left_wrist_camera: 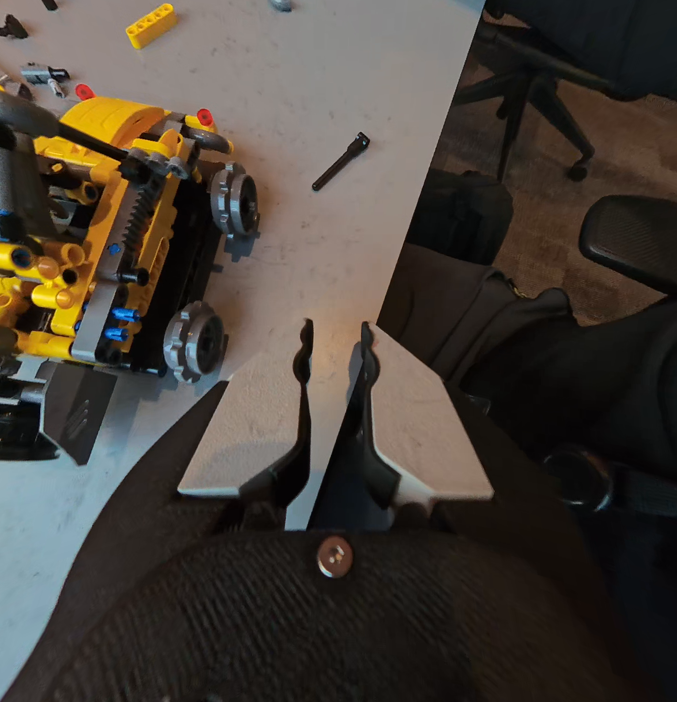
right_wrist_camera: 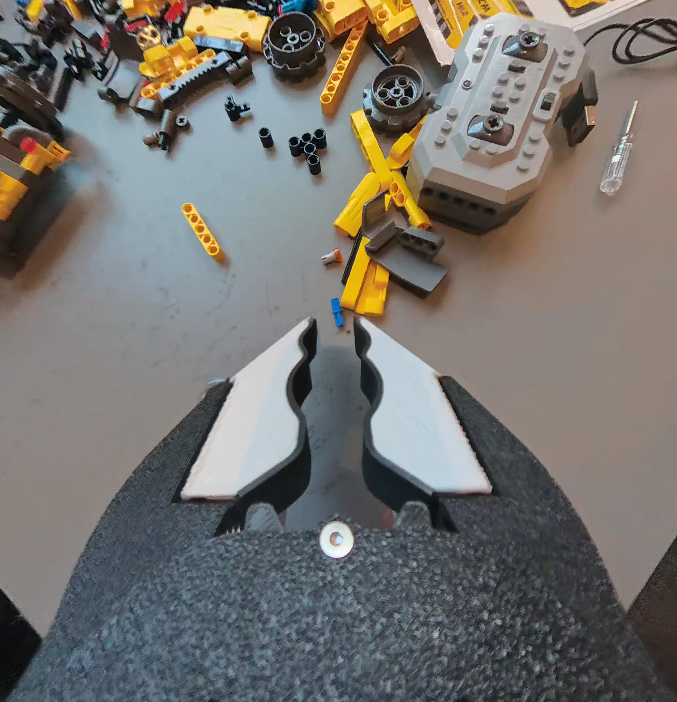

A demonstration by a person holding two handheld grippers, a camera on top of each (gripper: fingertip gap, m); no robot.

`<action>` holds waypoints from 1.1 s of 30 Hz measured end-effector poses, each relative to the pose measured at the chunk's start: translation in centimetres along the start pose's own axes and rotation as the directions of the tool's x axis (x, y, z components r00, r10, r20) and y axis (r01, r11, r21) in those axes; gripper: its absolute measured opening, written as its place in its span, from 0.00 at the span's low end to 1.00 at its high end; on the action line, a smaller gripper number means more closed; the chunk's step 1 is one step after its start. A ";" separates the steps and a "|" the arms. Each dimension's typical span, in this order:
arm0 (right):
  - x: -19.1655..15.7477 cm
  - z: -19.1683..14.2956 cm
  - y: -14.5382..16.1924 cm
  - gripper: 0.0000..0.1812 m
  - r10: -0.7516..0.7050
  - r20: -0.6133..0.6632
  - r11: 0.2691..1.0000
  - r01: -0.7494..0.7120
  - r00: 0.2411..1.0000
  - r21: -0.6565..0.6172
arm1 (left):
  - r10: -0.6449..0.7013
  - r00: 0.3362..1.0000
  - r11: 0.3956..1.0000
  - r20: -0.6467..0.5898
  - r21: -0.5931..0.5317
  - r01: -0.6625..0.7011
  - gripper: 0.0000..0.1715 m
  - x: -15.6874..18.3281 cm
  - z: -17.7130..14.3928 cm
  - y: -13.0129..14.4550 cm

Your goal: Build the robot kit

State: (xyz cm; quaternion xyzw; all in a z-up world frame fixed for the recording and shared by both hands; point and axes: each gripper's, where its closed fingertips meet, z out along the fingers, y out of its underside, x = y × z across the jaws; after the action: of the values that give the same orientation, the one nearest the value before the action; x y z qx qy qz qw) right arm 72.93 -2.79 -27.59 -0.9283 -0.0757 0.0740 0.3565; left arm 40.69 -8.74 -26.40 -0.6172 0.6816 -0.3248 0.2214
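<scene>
Left gripper [left_wrist_camera: 336,326]: jaws parted by a narrow gap and holding nothing; it hovers over bare counter [left_wrist_camera: 329,76] right at the counter's right edge, where the floor and an office chair [left_wrist_camera: 557,95] show beyond.
Nearest to left gripper: the yellow brick-built vehicle [left_wrist_camera: 113,243], just to its left and apart from it, with two grey toothed wheels [left_wrist_camera: 194,342] facing the gripper; a loose black axle pin [left_wrist_camera: 340,161] lies farther ahead near the same edge.
Right gripper [right_wrist_camera: 335,323]: jaws slightly apart and empty, low over the counter.
Nearest to right gripper: a small blue pin [right_wrist_camera: 337,312] just beyond the tips, not touched, beside a heap of yellow beams and grey panels [right_wrist_camera: 386,243].
Around it: a lone yellow beam [right_wrist_camera: 203,231] to the left, a cluster of black bushes [right_wrist_camera: 308,150], a large grey battery box [right_wrist_camera: 492,125] and a clear-handled screwdriver [right_wrist_camera: 620,152] toward the right edge.
Risk: the blue pin is small and sits against the heap, so the jaws could nudge it aside. By my reading, the axle pin near the edge could roll off if bumped.
</scene>
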 end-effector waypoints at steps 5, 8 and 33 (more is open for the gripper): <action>-0.2 1.7 0.0 0.04 -0.029 0.036 0.997 0.031 0.999 -0.064 | -0.025 1.000 1.000 -0.018 0.018 0.025 0.13 0.2 -0.4 0.5; -0.3 1.7 0.1 0.03 -0.024 0.041 0.997 0.027 0.999 -0.068 | -0.027 0.999 0.999 -0.029 0.022 0.028 0.12 0.5 -0.5 0.8; -19.1 -2.7 -2.9 0.03 -0.134 0.397 0.985 0.077 0.908 0.158 | 0.150 0.987 0.966 0.050 0.206 -0.157 0.14 -0.6 -3.4 3.0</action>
State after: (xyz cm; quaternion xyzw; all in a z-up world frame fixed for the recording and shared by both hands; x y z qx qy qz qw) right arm 54.51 -6.11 -22.11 -0.8602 -0.1928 0.2507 0.4000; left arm 36.32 -7.46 -26.24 -0.5412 0.6854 -0.3661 0.3212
